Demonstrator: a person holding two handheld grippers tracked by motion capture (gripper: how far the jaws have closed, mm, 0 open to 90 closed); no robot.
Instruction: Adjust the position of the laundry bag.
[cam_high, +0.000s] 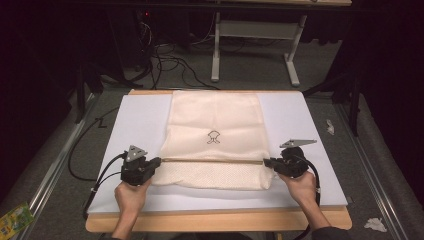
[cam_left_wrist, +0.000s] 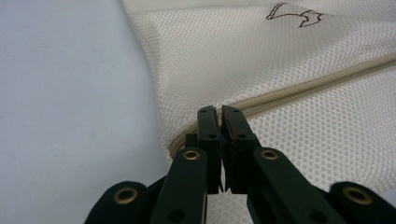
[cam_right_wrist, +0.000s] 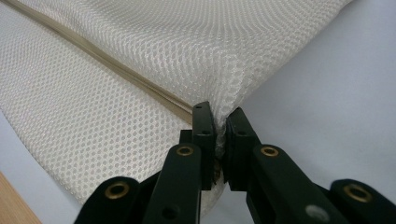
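Both tools are black. The left gripper (cam_high: 156, 162) carries a grey three-cornered plate (cam_high: 135, 152) on top, dotted with small dark marks, and black cables (cam_high: 102, 176) loop away from its far side. The right gripper (cam_high: 267, 162) wears the same kind of plate (cam_high: 297, 143), and its cable (cam_high: 317, 181) curves back behind that plate along the forearm. Up close, the left gripper's (cam_left_wrist: 219, 111) jaws are flat black bars with brass-ringed pivot holes, one inner face streaked red. The right gripper's (cam_right_wrist: 218, 115) jaws match them. A dark sleeve (cam_high: 331, 233) covers the right arm.
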